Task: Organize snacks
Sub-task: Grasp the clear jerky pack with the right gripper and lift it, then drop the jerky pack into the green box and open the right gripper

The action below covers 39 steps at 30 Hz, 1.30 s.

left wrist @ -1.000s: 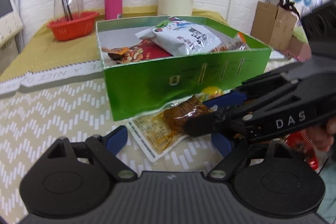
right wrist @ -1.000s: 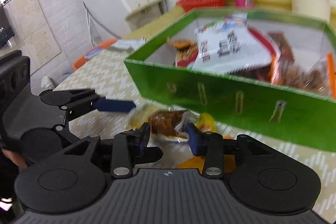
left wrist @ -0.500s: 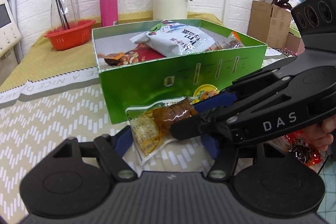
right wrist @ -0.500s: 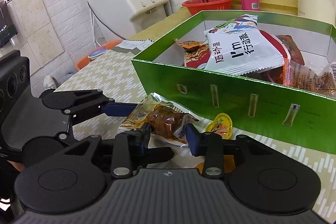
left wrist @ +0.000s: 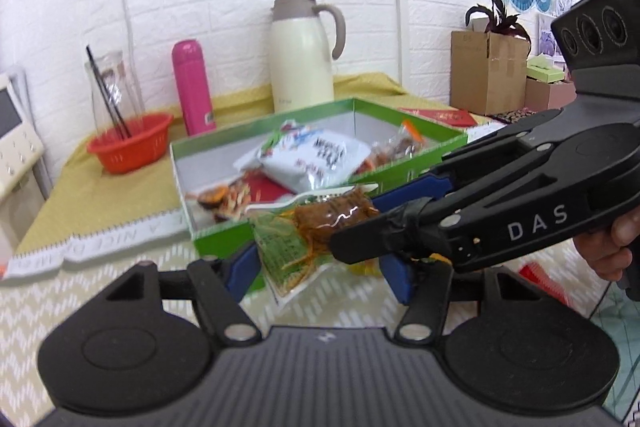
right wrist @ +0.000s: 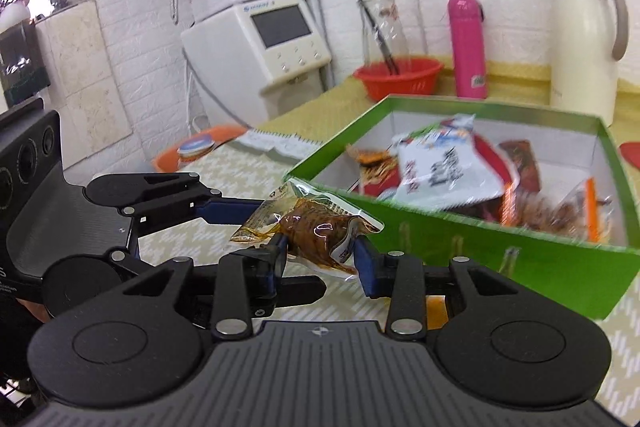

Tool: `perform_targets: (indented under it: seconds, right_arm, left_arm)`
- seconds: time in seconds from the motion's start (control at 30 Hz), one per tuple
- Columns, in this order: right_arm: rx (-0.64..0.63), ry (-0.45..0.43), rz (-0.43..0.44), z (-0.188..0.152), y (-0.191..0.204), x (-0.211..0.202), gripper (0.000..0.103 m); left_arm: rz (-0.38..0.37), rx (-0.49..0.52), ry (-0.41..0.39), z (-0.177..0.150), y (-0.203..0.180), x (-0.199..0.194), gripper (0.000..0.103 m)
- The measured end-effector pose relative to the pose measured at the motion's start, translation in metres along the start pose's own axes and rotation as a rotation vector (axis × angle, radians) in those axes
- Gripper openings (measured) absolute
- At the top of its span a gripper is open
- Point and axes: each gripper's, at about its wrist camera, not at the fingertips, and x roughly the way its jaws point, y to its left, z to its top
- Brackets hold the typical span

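The clear snack packet [right wrist: 316, 231] looks light and floppy: a thin glossy film around a dark, lumpy piece of food, with flat sealed edges that curl and sag. I would judge it slippery at the film and soft in the middle, so the safest hold is across the thick lump, not the limp edges (they would simply fold away).

That is where the right claw [right wrist: 320, 259] has it. Its blue pads are drawn in close and pinch the lump from both sides, and the packet hangs clear of the patterned surface [right wrist: 240, 171], just in front of the near wall of the green box [right wrist: 500, 235], which lies at about two o'clock from the packet in the right wrist view.

The left claw [left wrist: 316, 273] is spread wide. Seen from its own camera, the packet dangles between its two blue fingers [left wrist: 240, 269], and I cannot tell whether either one touches the film; it grips nothing.

The box already holds a white bag [left wrist: 316, 159] and several other wrappers. The lift looks high enough to clear the rim, so the drop inside should need little force (a loose release would do).
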Motion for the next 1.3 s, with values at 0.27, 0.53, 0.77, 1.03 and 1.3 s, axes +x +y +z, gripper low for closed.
perform_targets:
  seconds: [0.27, 0.53, 0.77, 1.03, 1.3]
  right_arm:
    - [0.050, -0.071, -0.103, 0.017, -0.036, 0.000, 0.066]
    - [0.110, -0.089, -0.161, 0.025, -0.076, -0.004, 0.066]
    - [0.260, -0.110, -0.174, 0.026, -0.110, 0.002, 0.101]
    - [0.261, -0.228, -0.202, 0.022, -0.102, -0.032, 0.103]
    - [0.135, -0.237, -0.221, -0.010, -0.066, -0.089, 0.103]
  left_arm:
    - [-0.030, 0.006, -0.037, 0.034, 0.001, 0.046, 0.062]
    - [-0.072, -0.017, -0.042, 0.057, -0.003, 0.089, 0.065]
    - [-0.059, -0.038, -0.052, 0.067, 0.002, 0.109, 0.073]
    - [0.002, -0.058, -0.109, 0.059, 0.022, 0.060, 0.082]
    - [-0.080, 0.040, -0.099, 0.020, -0.002, -0.003, 0.102]
